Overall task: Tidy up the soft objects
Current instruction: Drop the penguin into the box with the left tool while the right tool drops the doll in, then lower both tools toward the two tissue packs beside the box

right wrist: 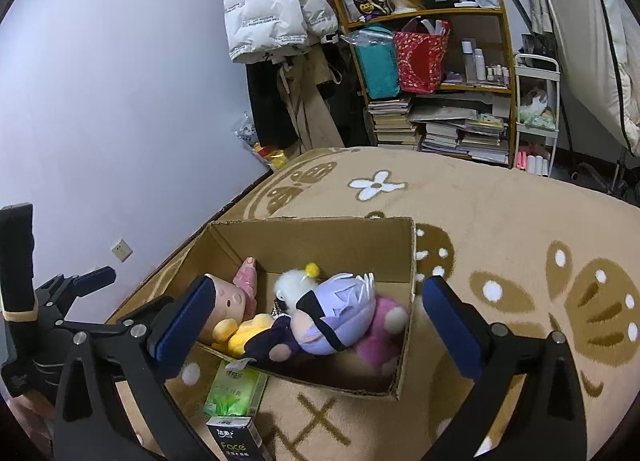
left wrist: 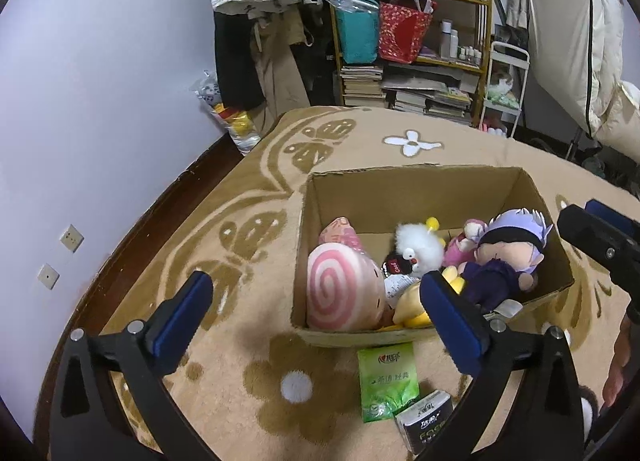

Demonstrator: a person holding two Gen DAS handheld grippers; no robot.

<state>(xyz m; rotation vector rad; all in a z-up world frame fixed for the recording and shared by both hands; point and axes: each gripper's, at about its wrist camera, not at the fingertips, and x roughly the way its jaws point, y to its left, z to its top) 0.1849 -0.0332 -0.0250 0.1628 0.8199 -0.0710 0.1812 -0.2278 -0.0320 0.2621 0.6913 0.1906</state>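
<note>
Left gripper (left wrist: pixel 316 303) and right gripper (right wrist: pixel 316 311) both hang spread apart, empty, above the box (left wrist: pixel 420 189) of plush toys (left wrist: pixel 344 289); 2 tissue packs (left wrist: pixel 387 385) lie just before the box.

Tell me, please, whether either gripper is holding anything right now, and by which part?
Nothing is held: the left gripper and right gripper are both open and empty.

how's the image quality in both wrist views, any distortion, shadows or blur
Left wrist view: strong fisheye bending, dark corners; the cardboard box looks sharp, with a soft shadow on the carpet in front of it. Right wrist view: same curvature, dim even light; the purple-haired doll shades the box floor.
</note>
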